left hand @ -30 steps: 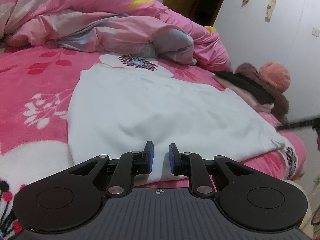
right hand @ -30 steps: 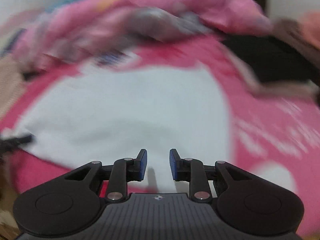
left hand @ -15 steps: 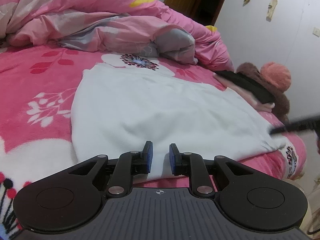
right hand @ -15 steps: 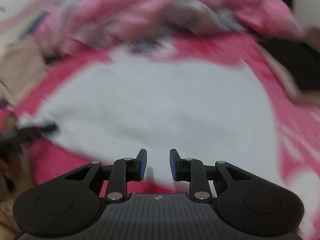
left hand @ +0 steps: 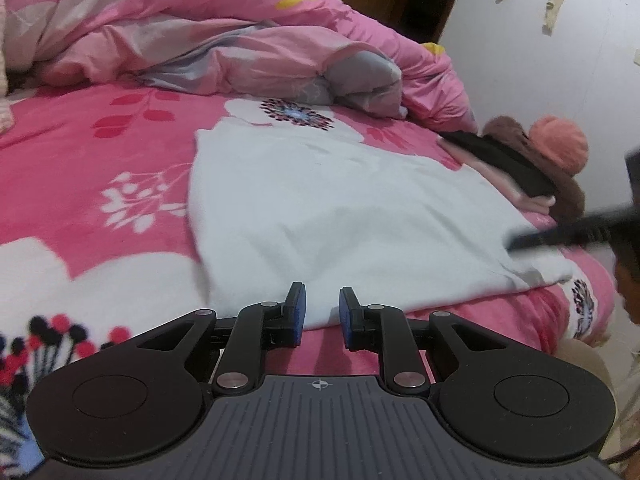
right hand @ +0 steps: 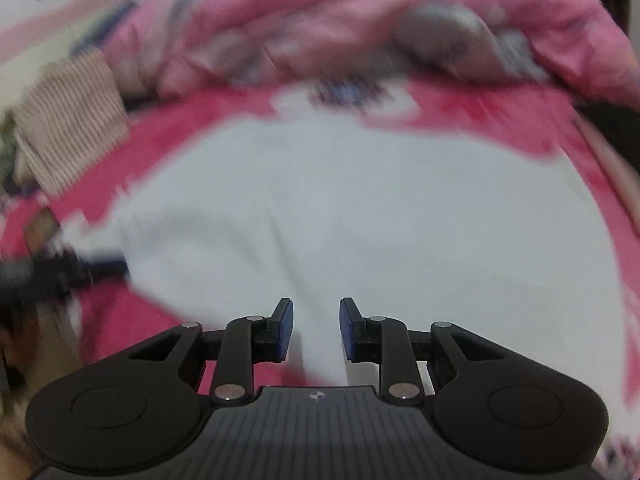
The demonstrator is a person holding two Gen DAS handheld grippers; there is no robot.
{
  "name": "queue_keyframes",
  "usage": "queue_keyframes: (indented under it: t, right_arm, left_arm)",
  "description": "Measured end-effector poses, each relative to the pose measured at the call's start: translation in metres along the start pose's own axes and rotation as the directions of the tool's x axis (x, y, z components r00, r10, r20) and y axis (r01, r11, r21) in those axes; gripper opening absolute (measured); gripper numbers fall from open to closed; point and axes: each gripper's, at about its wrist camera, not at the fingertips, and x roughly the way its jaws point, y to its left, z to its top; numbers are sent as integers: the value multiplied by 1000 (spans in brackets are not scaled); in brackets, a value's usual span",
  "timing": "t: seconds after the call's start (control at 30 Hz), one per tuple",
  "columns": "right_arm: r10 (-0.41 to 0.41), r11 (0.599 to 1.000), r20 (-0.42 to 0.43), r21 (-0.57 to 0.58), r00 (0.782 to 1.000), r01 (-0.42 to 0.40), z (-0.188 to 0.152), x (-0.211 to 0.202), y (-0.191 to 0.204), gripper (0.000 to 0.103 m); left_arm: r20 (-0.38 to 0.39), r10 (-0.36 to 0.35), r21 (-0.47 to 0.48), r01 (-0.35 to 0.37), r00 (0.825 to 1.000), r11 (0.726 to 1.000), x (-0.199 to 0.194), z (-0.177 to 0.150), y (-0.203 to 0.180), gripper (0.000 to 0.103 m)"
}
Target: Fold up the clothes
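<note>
A white fleece garment (left hand: 340, 208) lies spread flat on the pink flowered bed cover (left hand: 80, 160). Its near edge dips in between the blue pads of my left gripper (left hand: 322, 312), which is shut on that edge. In the blurred right wrist view the same garment (right hand: 360, 220) fills the middle. A strip of it runs down between the pads of my right gripper (right hand: 316, 330), which is shut on it. One black finger of the right gripper (left hand: 560, 236) shows over the garment's near right corner. The left gripper (right hand: 92, 268) is a dark blur at the garment's left corner.
A rumpled pink and grey quilt (left hand: 200, 40) is heaped along the far side of the bed. Folded black and pink clothes (left hand: 516, 168) and a brown furry hat with a salmon pompom (left hand: 560, 144) lie at the right edge. A striped cloth (right hand: 68, 120) lies far left.
The right gripper has swept leftward over the garment's near right corner, still shut on the cloth. In its view the garment has slid to the right. The left gripper has stayed put.
</note>
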Motion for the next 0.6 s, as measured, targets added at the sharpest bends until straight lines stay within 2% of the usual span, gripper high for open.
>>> queue_keyframes:
  t: [0.07,0.1,0.17,0.3,0.4,0.5,0.6]
  right_arm:
    - [34,999,44,-6,998,-34,17,23,15,26]
    - [44,999,38,-1,998,-44,20,37,21,26]
    - [67,998,-34,17,997,-66,13,58,25,27]
    - [116,993,-59,1,991,-116,-13,28,40,27]
    - [170,985,-52,32,984,-168,1,21,44,27]
    - [170,985,17,0,985,-170,21,40,63,27]
    - [188,982,-20,6,982,-188,19,77,79,27]
  left_arm:
    - [-1,14,-2,-14,1000,1000,-4,0,-1,19]
    - [-1,21,3,-21,1000,1000,-6,1,-2,19]
    - [3,30,14,-30,1000,999,-9,2,-2,19]
    - [-1,15,-2,-15,1000,1000,-14,-1,8,19]
    - [-1,9,-23,-9,1000,1000,-16,-1,12,19]
    - [5,31,-26,-31,999,999,-23,0,12,19]
    - [16,63,-25,-63,998,998,-33,1,15,19]
